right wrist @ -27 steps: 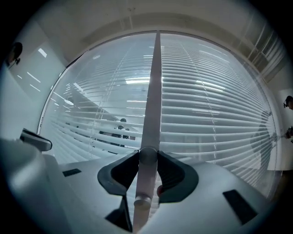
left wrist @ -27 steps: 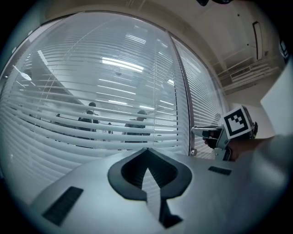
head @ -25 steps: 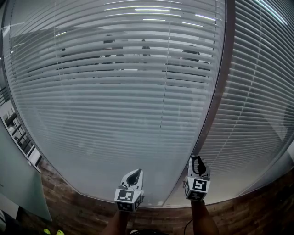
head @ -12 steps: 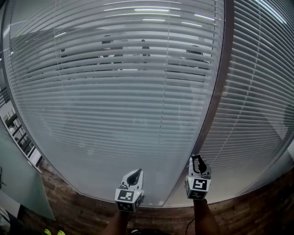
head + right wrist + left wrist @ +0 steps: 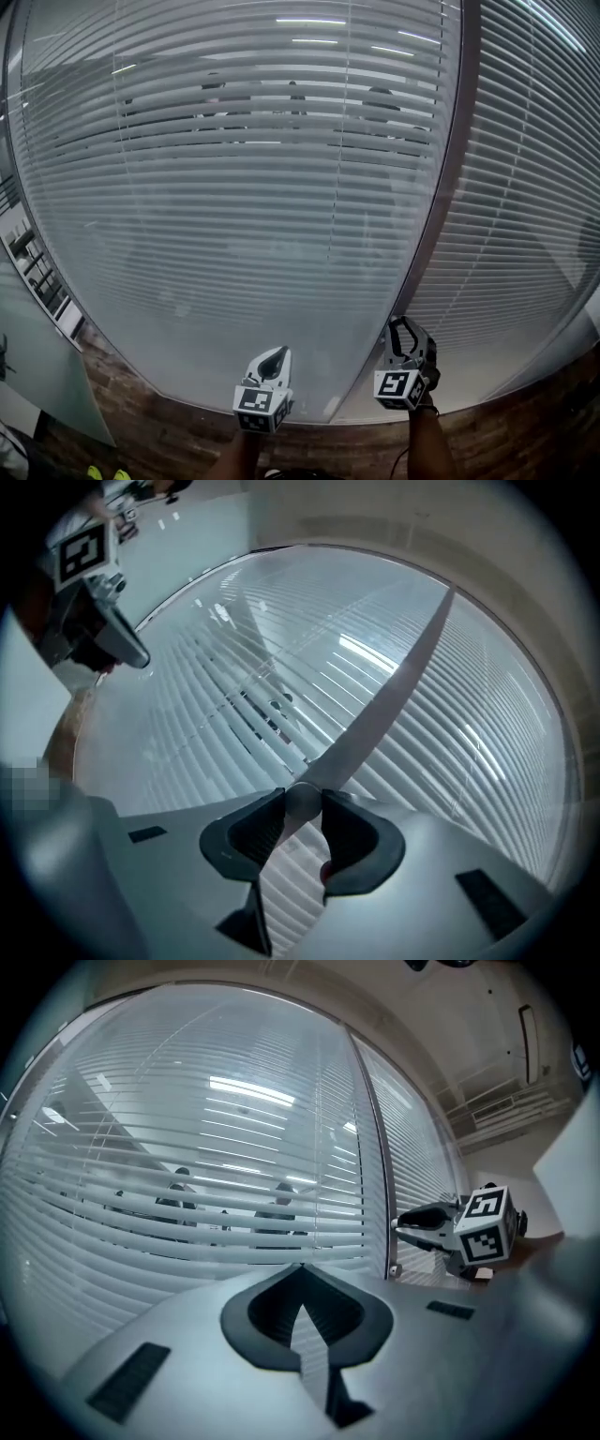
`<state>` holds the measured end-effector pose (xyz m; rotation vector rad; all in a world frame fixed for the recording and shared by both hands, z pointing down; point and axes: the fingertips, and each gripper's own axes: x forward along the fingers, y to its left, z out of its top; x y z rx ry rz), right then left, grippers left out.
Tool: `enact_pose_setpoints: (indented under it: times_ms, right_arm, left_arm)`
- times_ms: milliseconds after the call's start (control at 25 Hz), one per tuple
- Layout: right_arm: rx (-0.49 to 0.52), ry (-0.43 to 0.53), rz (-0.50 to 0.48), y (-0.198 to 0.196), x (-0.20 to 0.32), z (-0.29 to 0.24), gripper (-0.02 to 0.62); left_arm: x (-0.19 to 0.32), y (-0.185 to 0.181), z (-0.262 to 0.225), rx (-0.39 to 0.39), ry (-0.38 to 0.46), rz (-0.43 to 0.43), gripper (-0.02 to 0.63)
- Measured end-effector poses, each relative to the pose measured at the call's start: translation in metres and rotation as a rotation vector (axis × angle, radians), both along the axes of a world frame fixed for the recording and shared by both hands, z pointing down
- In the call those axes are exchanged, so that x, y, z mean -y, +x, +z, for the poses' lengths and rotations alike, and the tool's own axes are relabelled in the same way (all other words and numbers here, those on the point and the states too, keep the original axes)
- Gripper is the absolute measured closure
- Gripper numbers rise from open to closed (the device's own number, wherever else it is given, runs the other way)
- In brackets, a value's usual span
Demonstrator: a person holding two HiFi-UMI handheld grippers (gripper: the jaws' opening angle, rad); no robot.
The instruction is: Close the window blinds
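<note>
The right hand-held gripper [image 5: 302, 803] is clamped on a round grey knob [image 5: 302, 802] at the lower end of a grey-brown bar [image 5: 384, 705]. The bar slants up between two panes. The left hand-held gripper [image 5: 300, 1269] hangs level beside it, jaws together on nothing. Ahead, the blinds [image 5: 234, 206] cover the wide pane, with slats tilted nearly flat (figures show dimly through an upper band).

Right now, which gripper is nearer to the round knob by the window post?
Right. The right gripper has its jaws closed on the knob at the post. The left gripper hangs to the knob's left, before the blinds, jaws shut and empty.
</note>
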<state>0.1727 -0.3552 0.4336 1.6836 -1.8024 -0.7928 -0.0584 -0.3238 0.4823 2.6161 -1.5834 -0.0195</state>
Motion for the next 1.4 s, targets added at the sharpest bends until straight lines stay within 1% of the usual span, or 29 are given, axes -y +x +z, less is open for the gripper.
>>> enact_pose_setpoints:
  times_ms: [280,360,440,520,600,680,760,800,880,1000,1080,1160,1240,1320,1400]
  right_arm:
    - [-0.539,0.026,-0.058,-0.004,-0.001,0.007,0.468]
    - [-0.679,0.034,-0.070,-0.005,-0.001,0.008,0.468]
    - [-0.794,0.042,-0.079,-0.005,-0.002,0.010,0.468]
    - [-0.874,0.049,-0.088,-0.005,-0.002,0.010,0.468]
    - [-0.930,0.055,-0.096,-0.005,-0.002,0.011,0.468]
    - [-0.973,0.062,-0.107,-0.005,-0.003,0.011,0.468]
    - [-0.989,0.066,-0.115,-0.005,-0.003,0.012,0.468]
    - [-0.980,0.068,-0.115,-0.005,-0.002,0.012,0.468]
    - [-0.924,0.074,-0.104,-0.005,-0.002,0.012,0.468]
    - [-0.784,0.075,-0.080,-0.005,-0.005,0.015,0.463]
    - [-0.660,0.077,-0.070,-0.006,-0.006,0.015,0.454]
    - [-0.483,0.063,-0.067,-0.008,-0.008,0.013,0.443]
    - [-0.272,0.039,-0.066,-0.010,-0.009,0.009,0.439]
    - [-0.035,0.019,-0.062,-0.011,-0.009,0.004,0.433]
    - [0.234,0.020,-0.058,-0.009,-0.007,-0.003,0.433]
  left_arm:
    - [-0.003,0.007,-0.004,0.009,-0.014,0.005,0.606]
    - [-0.002,0.011,-0.003,0.008,-0.005,0.019,0.606]
    - [-0.003,0.013,-0.001,0.008,-0.002,0.031,0.606]
    - [-0.003,0.014,0.001,0.007,-0.001,0.035,0.606]
    - [-0.003,0.014,0.001,0.006,0.000,0.033,0.606]
    - [-0.003,0.013,0.000,0.006,0.000,0.030,0.606]
    - [-0.003,0.013,0.000,0.003,0.000,0.029,0.606]
    - [-0.004,0.013,0.000,0.001,0.000,0.028,0.606]
    - [-0.004,0.013,-0.001,-0.001,0.002,0.029,0.606]
    - [-0.005,0.013,-0.002,-0.002,0.000,0.026,0.606]
    - [-0.005,0.010,-0.003,-0.003,-0.007,0.014,0.606]
    - [-0.007,0.008,-0.005,0.002,-0.016,0.004,0.606]
    - [-0.008,0.009,-0.005,0.006,-0.020,0.004,0.606]
    - [-0.008,0.009,-0.006,0.002,-0.009,0.005,0.606]
    - [-0.008,0.009,-0.007,0.003,-0.006,0.006,0.606]
